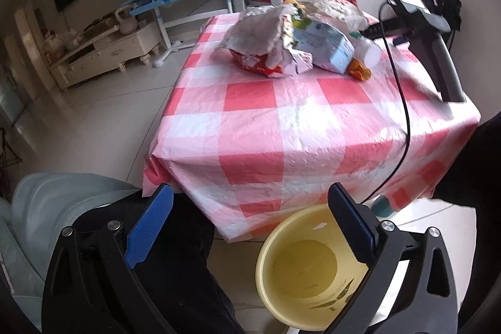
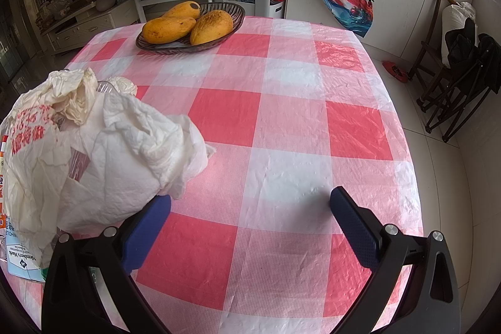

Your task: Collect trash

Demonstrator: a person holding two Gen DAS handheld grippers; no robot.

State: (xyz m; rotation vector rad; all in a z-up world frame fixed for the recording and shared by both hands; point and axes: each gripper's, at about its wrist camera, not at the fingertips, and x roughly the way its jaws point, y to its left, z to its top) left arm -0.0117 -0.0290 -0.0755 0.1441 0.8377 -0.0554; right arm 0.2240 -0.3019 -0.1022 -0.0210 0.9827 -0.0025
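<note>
while left tongs (image 1: 250, 227) hang wide over bin (image 1: 300, 271), right tongs (image 2: 250, 224), wide and empty, sit beside trash (image 2: 103, 152), ready to grab.

A table (image 1: 281, 127) covered with a red-and-white checked plastic cloth (image 2: 281, 121) carries everything; on it lies a heap of trash: a torn snack bag (image 1: 266, 46) with a silver lining, a pale blue carton (image 1: 325, 47) on its side, a white bottle (image 1: 369, 50), an orange wrapper (image 1: 360, 71) and a crumpled white plastic bag (image 2: 103, 146); toward the far edge stands a dark woven basket (image 2: 238, 21) with three mangoes (image 2: 169, 28); a black cable (image 1: 404, 102) runs across the cloth and down over the near edge; beside the table, a yellow bucket (image 1: 269, 277) stands on the tiled floor (image 1: 103, 121).
</note>
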